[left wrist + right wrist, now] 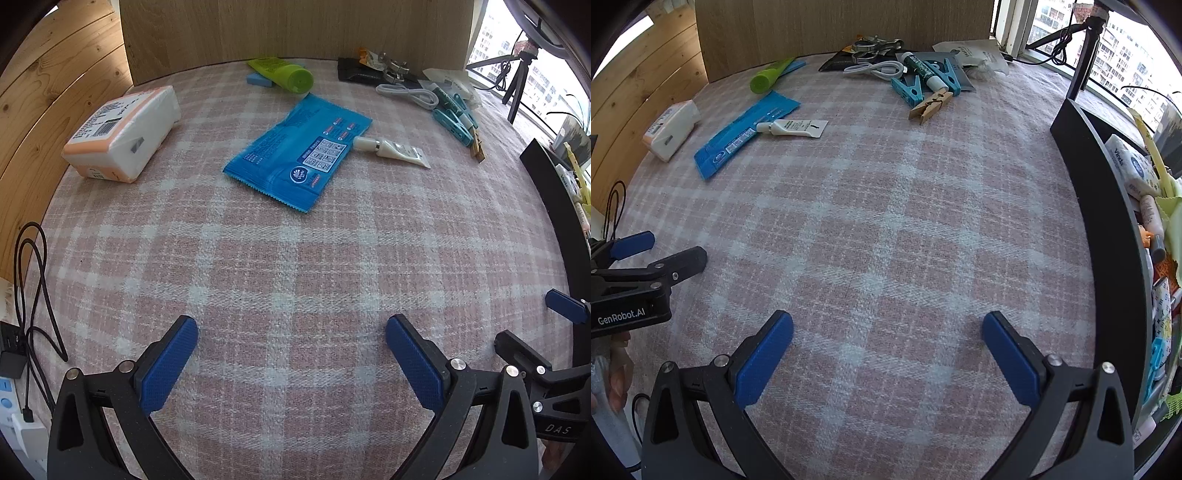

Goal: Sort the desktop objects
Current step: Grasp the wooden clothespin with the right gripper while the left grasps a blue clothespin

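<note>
Pink and white checked cloth [886,221] covers the whole desk, and light wooden panels [295,29] stand behind it and on the left side; on the right a window [1126,37] shows city buildings. At the right edge of the desk stands a black curved-wall bin [1108,240], full of small packets, tubes and clips.

On the cloth lie a flat blue wet-wipe pack [295,151], a small white tube [391,149] touching its right edge, a white and orange tissue pack [122,133] near the left panel, and a green tube [284,72] at the back. Near the back right are a white coiled cable [875,68], blue plastic clothes pegs [916,88] and a wooden peg [931,105].

Both the left gripper [291,354] and the right gripper [886,354] hover over bare cloth with jaws fully apart and nothing between them.
</note>
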Tool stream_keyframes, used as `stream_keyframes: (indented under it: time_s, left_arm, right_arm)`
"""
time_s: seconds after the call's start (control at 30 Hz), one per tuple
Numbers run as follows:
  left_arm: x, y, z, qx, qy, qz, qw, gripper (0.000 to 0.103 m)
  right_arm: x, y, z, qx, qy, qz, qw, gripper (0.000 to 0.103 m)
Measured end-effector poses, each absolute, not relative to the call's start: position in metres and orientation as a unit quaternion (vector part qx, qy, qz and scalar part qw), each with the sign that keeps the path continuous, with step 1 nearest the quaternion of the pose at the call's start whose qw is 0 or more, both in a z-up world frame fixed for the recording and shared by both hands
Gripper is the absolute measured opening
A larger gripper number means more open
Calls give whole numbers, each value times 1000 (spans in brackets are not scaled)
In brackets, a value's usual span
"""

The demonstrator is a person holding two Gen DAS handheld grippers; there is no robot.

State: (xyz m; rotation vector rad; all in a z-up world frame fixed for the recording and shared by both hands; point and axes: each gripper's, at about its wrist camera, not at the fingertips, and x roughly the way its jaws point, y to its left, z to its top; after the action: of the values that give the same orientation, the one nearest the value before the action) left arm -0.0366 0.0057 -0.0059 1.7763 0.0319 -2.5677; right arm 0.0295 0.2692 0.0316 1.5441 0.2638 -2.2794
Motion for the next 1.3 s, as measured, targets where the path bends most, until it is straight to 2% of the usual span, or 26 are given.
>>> stream_keyframes:
  time_s: [0.13, 0.2, 0.27, 0.37, 0.47, 0.53, 0.6, 0.77, 0.8, 0.87, 0.93, 1.1, 1.17, 1.3]
  left_arm:
    - [-46, 7, -8, 592, 16, -805, 8, 102]
    - [-49, 4, -6, 596, 34, -802, 12, 101]
    - [-61, 1, 0, 594, 44, -803, 18, 100]
    - [-71, 1, 15, 580, 57, -812, 25, 98]
    - [-88, 6, 33, 567, 56, -821, 28, 94]
    - [-102, 16, 45, 558, 57, -828, 22, 92]
    - [-119, 28, 55, 557, 62, -828, 11, 85]
    - [-154, 53, 65, 562, 72, -824, -20, 82]
    - [-163, 55, 70, 565, 69, -822, -21, 77]
    - [-180, 65, 71, 573, 64, -817, -22, 71]
    - [-198, 72, 65, 580, 75, -811, -17, 65]
    - [-232, 90, 42, 608, 110, -786, -27, 56]
    - [-240, 98, 33, 617, 108, -779, -27, 53]
    - [-245, 103, 18, 630, 140, -763, -33, 50]
  right_arm:
    - [15, 284, 56, 536, 54, -822, 183, 96]
    - [3, 288, 68, 531, 47, -827, 177, 83]
    - [-18, 289, 75, 535, 39, -825, 176, 66]
    - [-42, 298, 89, 537, 24, -824, 177, 60]
    - [-69, 301, 99, 547, 14, -819, 173, 41]
    - [-84, 301, 99, 555, 0, -813, 176, 38]
    - [-98, 300, 99, 563, -13, -808, 174, 37]
    - [-126, 291, 93, 578, -29, -796, 178, 37]
    - [-132, 289, 90, 581, -32, -794, 177, 37]
    - [-144, 286, 82, 591, -41, -787, 174, 29]
    - [-156, 283, 71, 605, -55, -775, 175, 24]
    - [-175, 273, 50, 624, -72, -758, 175, 24]
    - [-179, 272, 43, 631, -79, -753, 172, 20]
    - [-182, 274, 36, 634, -88, -748, 176, 19]
